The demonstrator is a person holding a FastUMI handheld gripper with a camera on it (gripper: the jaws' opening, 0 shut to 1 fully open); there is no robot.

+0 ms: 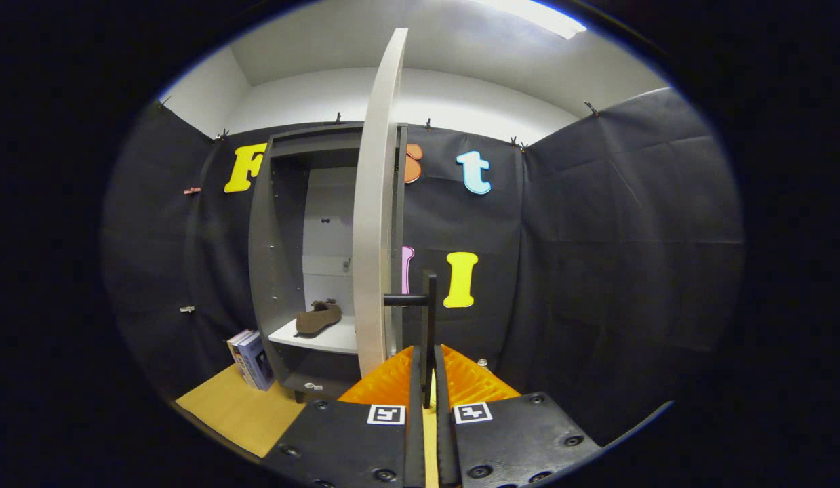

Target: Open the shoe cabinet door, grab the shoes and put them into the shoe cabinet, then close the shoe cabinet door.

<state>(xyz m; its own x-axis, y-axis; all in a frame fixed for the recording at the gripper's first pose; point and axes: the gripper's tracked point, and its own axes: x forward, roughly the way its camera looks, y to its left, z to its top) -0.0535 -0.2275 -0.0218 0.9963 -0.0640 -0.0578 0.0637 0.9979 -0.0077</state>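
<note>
Gripper view looks along the fingers at the shoe cabinet [284, 271], a grey carcass standing against the far cloth wall. Its door [373, 224] is swung open, seen almost edge-on, pale and tall, hinged on the cabinet's right side. A dark bar handle [428, 318] stands out from the door's right face on a short stub. The hand-held gripper [428, 390] is clenched on that handle: both fingers press the lower part of the upright bar from either side, with almost no gap left between them. Inside the cabinet, a brown shoe [318, 317] lies on the white shelf [311, 337], left of the door's edge and beyond the fingers. Near the cabinet's left foot, a few books [251, 359] lean upright on the tan floor [233, 410].
</note>
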